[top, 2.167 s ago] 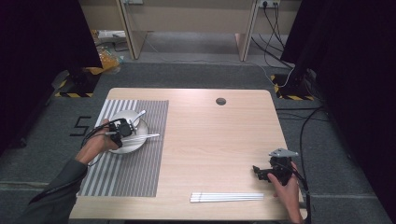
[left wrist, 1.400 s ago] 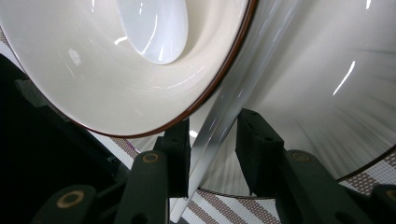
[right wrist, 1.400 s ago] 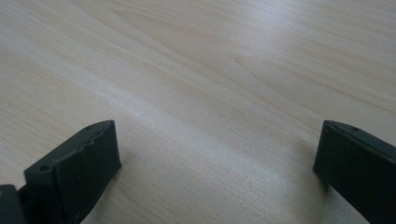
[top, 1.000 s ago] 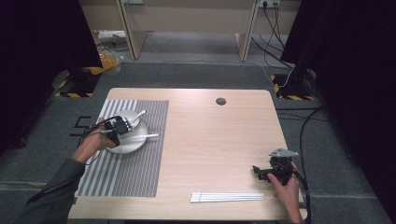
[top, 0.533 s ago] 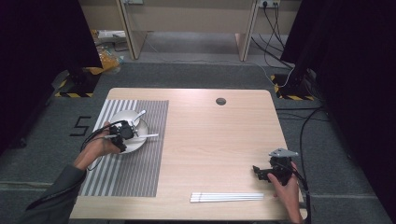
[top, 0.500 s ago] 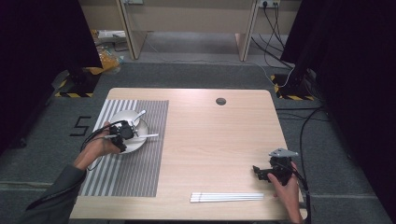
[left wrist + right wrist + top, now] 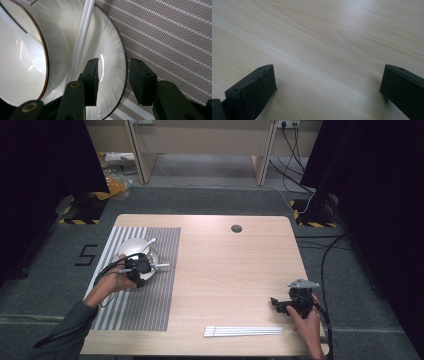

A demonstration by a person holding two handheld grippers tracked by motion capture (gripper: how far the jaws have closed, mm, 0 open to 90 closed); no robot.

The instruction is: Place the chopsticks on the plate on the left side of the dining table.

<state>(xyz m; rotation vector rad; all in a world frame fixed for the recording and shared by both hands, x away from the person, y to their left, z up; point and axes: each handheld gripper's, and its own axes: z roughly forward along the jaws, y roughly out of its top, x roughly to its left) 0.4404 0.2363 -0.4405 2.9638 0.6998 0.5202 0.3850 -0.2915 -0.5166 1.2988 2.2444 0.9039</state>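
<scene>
Left gripper (image 7: 113, 82) straddles the saucer (image 7: 110, 53) rim, jaws part open and just widened, pads not yet pressing.

A closing pinch set this shallow could slip off the glossy rim, tipping the saucer and rolling the white rod (image 7: 80, 42) that leans beside the bowl (image 7: 22, 57). The left gripper view shows the rim between the jaws; the high view shows the saucer (image 7: 150, 270) on the striped mat (image 7: 150, 305), white sticks (image 7: 242, 331) and the idle, wide-open right gripper (image 7: 275, 303).

Glossy glazed ceramic saucer (image 7: 110, 62) and bowl (image 7: 27, 62); smooth translucent plastic stick (image 7: 81, 40); woven striped cloth mat (image 7: 170, 32); matt pale wood-grain table (image 7: 324, 37); matt black jaws.
</scene>
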